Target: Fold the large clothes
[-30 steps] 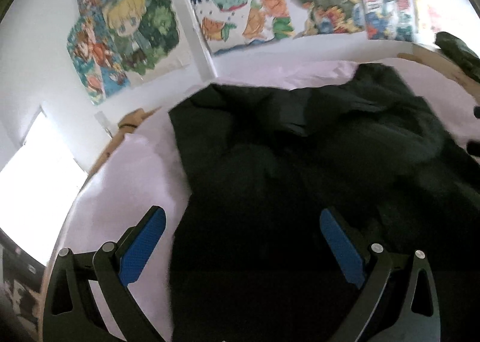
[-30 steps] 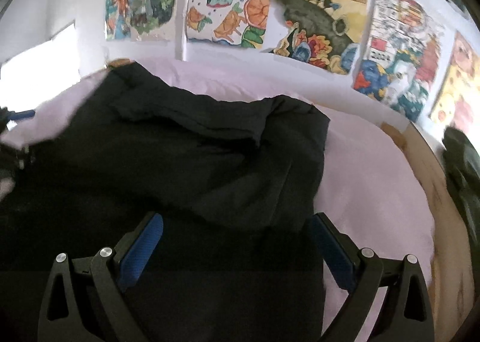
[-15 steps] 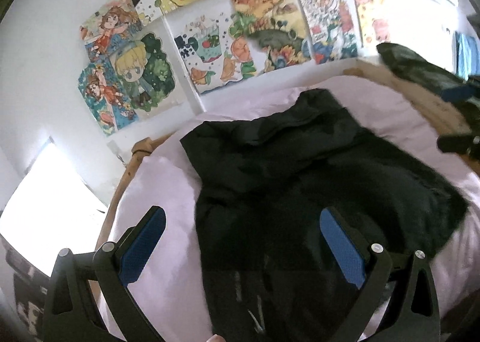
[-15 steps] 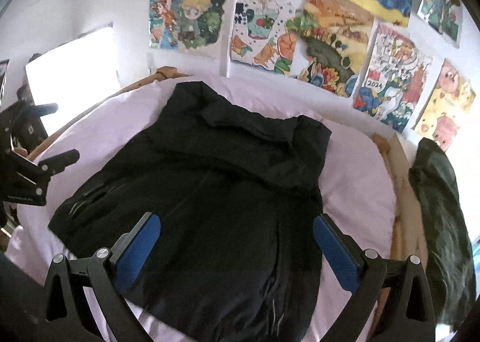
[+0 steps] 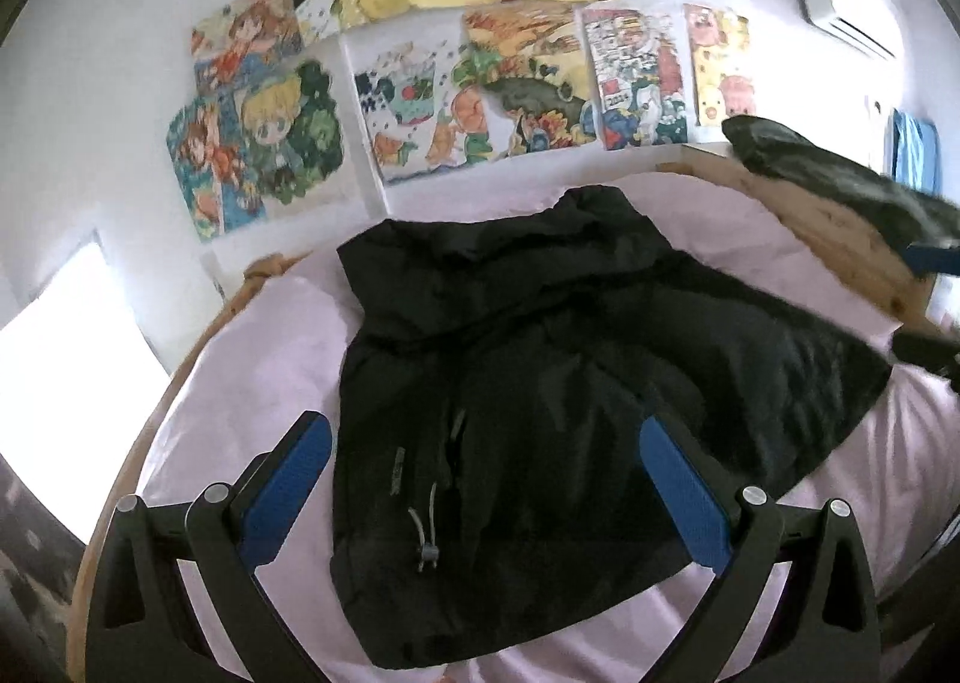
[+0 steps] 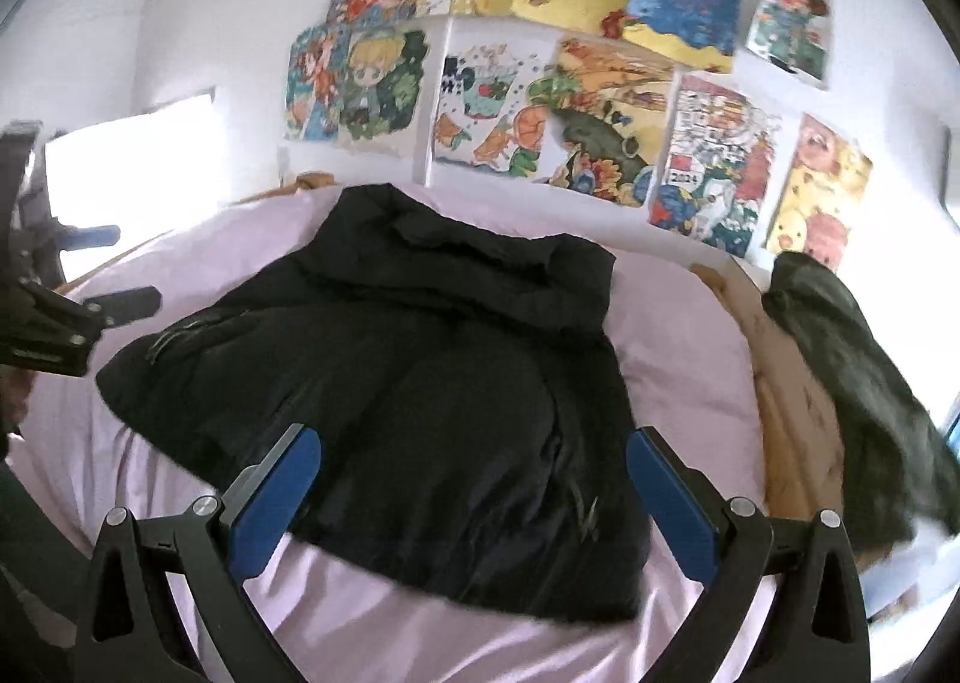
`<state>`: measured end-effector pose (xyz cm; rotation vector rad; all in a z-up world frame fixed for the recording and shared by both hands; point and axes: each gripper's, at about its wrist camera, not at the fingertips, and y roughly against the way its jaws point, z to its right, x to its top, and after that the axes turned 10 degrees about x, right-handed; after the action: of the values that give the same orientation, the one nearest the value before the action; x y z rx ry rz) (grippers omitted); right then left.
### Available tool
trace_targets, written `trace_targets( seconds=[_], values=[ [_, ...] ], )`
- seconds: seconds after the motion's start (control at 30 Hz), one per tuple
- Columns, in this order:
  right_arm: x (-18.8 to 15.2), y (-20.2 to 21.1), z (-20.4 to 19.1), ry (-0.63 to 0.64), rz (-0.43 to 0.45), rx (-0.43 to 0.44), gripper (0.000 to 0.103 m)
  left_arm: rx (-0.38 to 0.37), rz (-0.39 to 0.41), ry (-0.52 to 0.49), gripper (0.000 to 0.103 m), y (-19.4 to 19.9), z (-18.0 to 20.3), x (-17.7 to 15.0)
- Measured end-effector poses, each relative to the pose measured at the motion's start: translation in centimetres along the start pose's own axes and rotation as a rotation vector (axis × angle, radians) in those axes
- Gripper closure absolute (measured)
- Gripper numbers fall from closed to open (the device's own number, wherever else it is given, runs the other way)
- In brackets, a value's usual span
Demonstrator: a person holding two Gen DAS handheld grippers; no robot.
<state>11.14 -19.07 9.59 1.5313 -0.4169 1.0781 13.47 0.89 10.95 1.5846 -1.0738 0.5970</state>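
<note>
Both grippers have pulled up and back from the black jacket (image 5: 540, 431) within the last second, so more of it now shows. The left gripper (image 5: 485, 494) and the right gripper (image 6: 471, 494) hang above its near hem, jaws spread wide and holding nothing. The jacket lies loosely gathered on the pink bedsheet (image 6: 678, 335), already partly folded by the look of it. Beyond, a dark green garment (image 6: 840, 377) waits on the wooden bed frame (image 5: 840, 227), below the drawings (image 5: 522, 83) on the wall.
</note>
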Motion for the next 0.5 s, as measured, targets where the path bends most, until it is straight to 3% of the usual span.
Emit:
trace_targets(
  seconds=[0.13,0.27,0.5],
  values=[
    [-1.6,0.5,-0.9,0.052,-0.011,-0.054,0.000,-0.020,-0.023,-0.021,0.002,-0.5,0.1,-2.8],
    [-2.2,0.9,-0.6,0.063,-0.010,-0.071,0.000,-0.090,-0.084,-0.066,0.002,-0.5,1.0,-4.3],
    [-4.0,-0.3,0.6,0.057,-0.092,-0.113,0.000,-0.125,-0.134,-0.158,0.002,-1.4,2.5,-6.1]
  ],
)
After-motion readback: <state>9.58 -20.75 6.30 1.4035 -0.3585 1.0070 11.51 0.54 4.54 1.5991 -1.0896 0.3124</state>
